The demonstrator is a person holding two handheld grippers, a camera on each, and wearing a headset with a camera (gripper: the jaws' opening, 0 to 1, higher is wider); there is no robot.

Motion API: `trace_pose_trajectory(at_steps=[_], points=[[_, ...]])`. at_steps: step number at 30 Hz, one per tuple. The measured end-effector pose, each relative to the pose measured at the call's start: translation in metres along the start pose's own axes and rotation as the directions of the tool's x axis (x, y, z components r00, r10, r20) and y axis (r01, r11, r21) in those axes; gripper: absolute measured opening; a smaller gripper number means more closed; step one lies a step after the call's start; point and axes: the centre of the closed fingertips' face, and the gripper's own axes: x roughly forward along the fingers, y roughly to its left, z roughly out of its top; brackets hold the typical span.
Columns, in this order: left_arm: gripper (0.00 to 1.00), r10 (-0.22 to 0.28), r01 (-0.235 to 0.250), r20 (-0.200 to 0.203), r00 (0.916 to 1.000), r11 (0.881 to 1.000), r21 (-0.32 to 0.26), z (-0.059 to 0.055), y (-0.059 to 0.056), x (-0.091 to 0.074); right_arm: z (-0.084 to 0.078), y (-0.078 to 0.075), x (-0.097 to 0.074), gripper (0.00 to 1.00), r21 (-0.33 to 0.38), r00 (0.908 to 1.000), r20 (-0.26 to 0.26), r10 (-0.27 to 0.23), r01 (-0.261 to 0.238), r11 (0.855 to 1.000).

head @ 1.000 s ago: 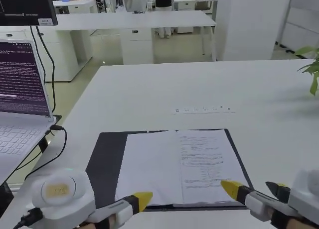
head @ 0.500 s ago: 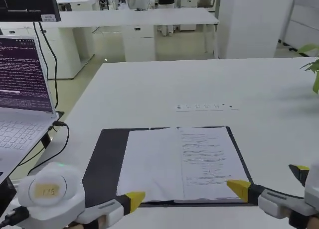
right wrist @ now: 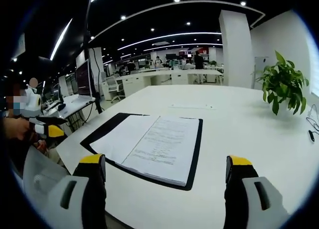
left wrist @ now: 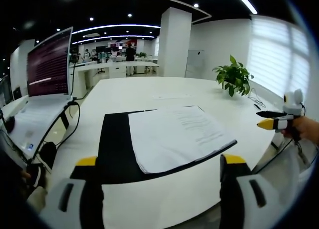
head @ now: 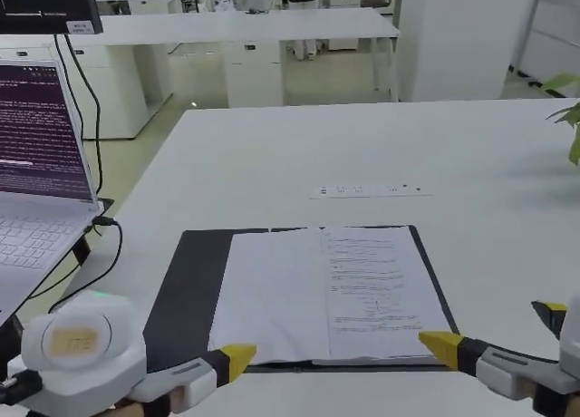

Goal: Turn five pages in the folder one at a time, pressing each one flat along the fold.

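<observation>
Left gripper (left wrist: 159,162) hovers at the desk's (head: 362,145) near edge, jaws spread wide, holding nothing. The folder (head: 195,286) lies open and flat on the desk between the grippers. Right gripper (right wrist: 165,161): jaws likewise wide apart, touching nothing.

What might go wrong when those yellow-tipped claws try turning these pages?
The printed pages lie flat in a stack, so the open right gripper may lift several at once. It could also crease or tear the paper. The folder lies near the table's edge, so pressing might slide it.
</observation>
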Motion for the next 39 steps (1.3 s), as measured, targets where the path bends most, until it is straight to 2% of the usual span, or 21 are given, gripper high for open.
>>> trace_pose_trajectory(at_steps=[3, 6, 7, 9, 10, 17, 24, 29, 33, 39], points=[[0.99, -0.031, 0.031, -0.007, 0.9995, 0.999, 0.01, 0.0, -0.013, 0.013, -0.006, -0.005, -0.001, 0.99, 0.033, 1.0, -0.005, 0.0, 0.001, 0.999], [0.99, -0.07, 0.07, -0.008, 0.9975, 0.997, 0.017, 0.0, -0.03, 0.03, -0.013, -0.011, -0.002, 0.98, 0.052, 0.9998, -0.017, -0.007, 0.008, 0.999], [0.99, -0.087, 0.087, -0.019, 0.996, 0.996, 0.024, -0.003, -0.039, 0.039, -0.016, -0.012, -0.003, 0.98, 0.057, 0.9998, -0.019, -0.006, 0.007, 0.998], [0.95, -0.112, 0.113, -0.038, 0.993, 0.993, 0.035, -0.006, -0.052, 0.053, -0.02, -0.015, -0.003, 0.98, 0.06, 0.9995, -0.03, -0.007, 0.009, 0.998], [0.92, -0.115, 0.117, -0.042, 0.9924, 0.992, 0.037, -0.007, -0.055, 0.056, -0.022, -0.016, -0.003, 0.98, 0.058, 0.9994, -0.035, -0.007, 0.009, 0.998], [0.84, -0.192, 0.199, -0.087, 0.9775, 0.977, 0.073, -0.017, -0.104, 0.104, -0.027, -0.017, -0.001, 0.97, 0.061, 0.9991, -0.042, 0.008, -0.005, 0.998], [0.81, -0.238, 0.251, -0.122, 0.9636, 0.962, 0.11, -0.025, -0.147, 0.14, -0.029, -0.019, 0.003, 0.97, 0.086, 0.999, -0.04, 0.021, -0.017, 0.996], [0.78, -0.248, 0.261, -0.122, 0.9612, 0.959, 0.107, -0.03, -0.166, 0.162, -0.028, -0.018, 0.005, 0.96, 0.086, 0.9984, -0.041, 0.039, -0.035, 0.996], [0.75, -0.24, 0.255, -0.133, 0.9615, 0.961, 0.105, -0.038, -0.174, 0.18, -0.026, -0.016, 0.008, 0.96, 0.07, 0.9977, -0.04, 0.054, -0.051, 0.996], [0.71, -0.256, 0.266, -0.097, 0.9617, 0.958, 0.105, -0.04, -0.193, 0.206, -0.023, -0.014, 0.011, 0.95, 0.081, 0.9969, -0.028, 0.073, -0.07, 0.994]])
